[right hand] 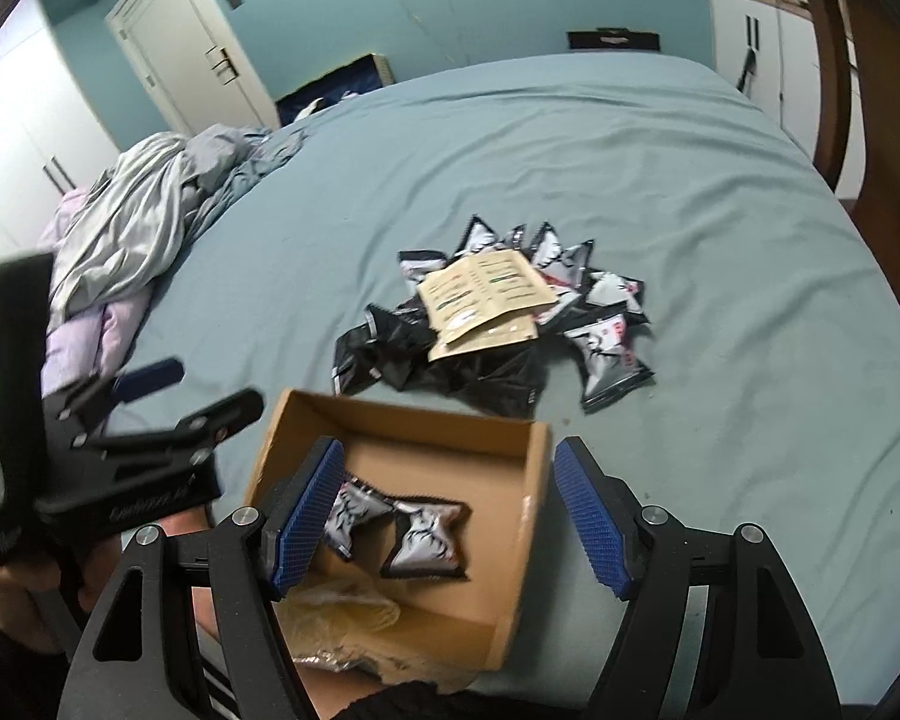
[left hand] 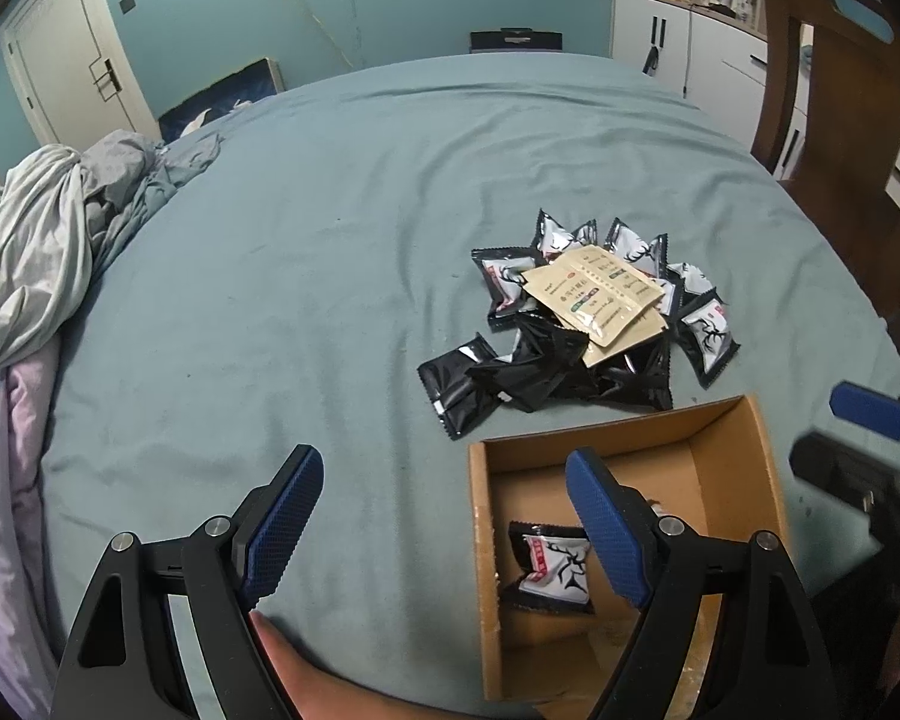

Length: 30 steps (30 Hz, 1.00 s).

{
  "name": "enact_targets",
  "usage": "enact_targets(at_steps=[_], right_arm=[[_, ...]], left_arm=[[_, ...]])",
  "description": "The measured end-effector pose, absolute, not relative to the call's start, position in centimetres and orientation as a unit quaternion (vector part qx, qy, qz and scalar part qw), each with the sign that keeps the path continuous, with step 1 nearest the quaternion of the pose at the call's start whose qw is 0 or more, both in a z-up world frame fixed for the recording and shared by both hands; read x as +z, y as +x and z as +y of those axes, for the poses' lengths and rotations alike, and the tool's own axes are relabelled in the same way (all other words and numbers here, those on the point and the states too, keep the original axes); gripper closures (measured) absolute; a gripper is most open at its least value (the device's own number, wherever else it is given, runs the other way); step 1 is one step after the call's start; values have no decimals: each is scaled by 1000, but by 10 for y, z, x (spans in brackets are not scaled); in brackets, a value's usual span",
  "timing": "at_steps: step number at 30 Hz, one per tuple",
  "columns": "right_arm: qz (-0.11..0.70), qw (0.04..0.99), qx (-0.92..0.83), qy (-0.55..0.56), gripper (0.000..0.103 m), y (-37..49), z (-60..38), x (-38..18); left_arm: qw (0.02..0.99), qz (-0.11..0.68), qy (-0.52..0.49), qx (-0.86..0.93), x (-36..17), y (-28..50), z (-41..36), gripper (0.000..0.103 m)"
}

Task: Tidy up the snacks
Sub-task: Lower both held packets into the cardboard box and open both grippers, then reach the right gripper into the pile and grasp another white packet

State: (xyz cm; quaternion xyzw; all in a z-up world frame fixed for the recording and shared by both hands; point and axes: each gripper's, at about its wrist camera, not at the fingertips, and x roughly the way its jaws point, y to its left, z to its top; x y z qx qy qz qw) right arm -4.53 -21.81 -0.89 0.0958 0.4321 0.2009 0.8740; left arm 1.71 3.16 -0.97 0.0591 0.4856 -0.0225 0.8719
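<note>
A pile of snack packets (left hand: 576,312) lies on the bed: black ones, white ones with a deer print, and tan sachets (left hand: 600,297) on top. It also shows in the right wrist view (right hand: 498,324). A brown cardboard box (left hand: 738,450) sits in front of the pile, with deer-print packets (left hand: 552,567) inside; the right wrist view shows two of them (right hand: 426,540) in the box (right hand: 528,516). My left gripper (left hand: 444,531) is open and empty, straddling the box's left wall. My right gripper (right hand: 450,522) is open and empty above the box.
The teal bed sheet (left hand: 330,240) spreads all round. Crumpled bedding (left hand: 42,252) is heaped at the left. A wooden chair (left hand: 840,120) stands at the right, white cabinets (left hand: 690,42) behind it. Crumpled plastic (right hand: 342,618) lies in the box's near end.
</note>
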Motion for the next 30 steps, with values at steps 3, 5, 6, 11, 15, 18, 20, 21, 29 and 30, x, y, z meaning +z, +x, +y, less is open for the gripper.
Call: enact_targets(at_steps=[3, 5, 6, 11, 15, 18, 20, 21, 29, 30], right_arm=[[435, 875, 189, 93, 31, -31, -223, -8], [436, 876, 185, 94, 31, -23, -226, -5], [439, 875, 182, 97, 31, -19, -228, -5], [463, 865, 164, 104, 31, 13, -239, -12], [492, 849, 143, 128, 31, 44, -257, -25], [528, 826, 125, 152, 31, 66, -266, -40], [560, 804, 119, 158, 31, 83, -265, -55], [569, 799, 118, 157, 31, 91, -262, -58], [607, 785, 95, 80, 31, 134, -231, -88], [607, 786, 94, 70, 31, 137, -228, -92]], left_arm=[[871, 487, 59, -28, -10, 19, 30, 19], [871, 487, 61, -30, -9, 20, 28, 19], [870, 487, 62, -33, -10, 21, 27, 19], [867, 493, 57, -41, -11, 27, 25, 19], [862, 504, 37, -42, -15, 35, 28, 18], [861, 506, 22, -42, -17, 39, 30, 18], [860, 508, 22, -43, -18, 40, 29, 18], [859, 509, 20, -45, -19, 41, 29, 18], [855, 515, 17, -53, -24, 47, 29, 18], [855, 515, 17, -53, -24, 48, 29, 18]])
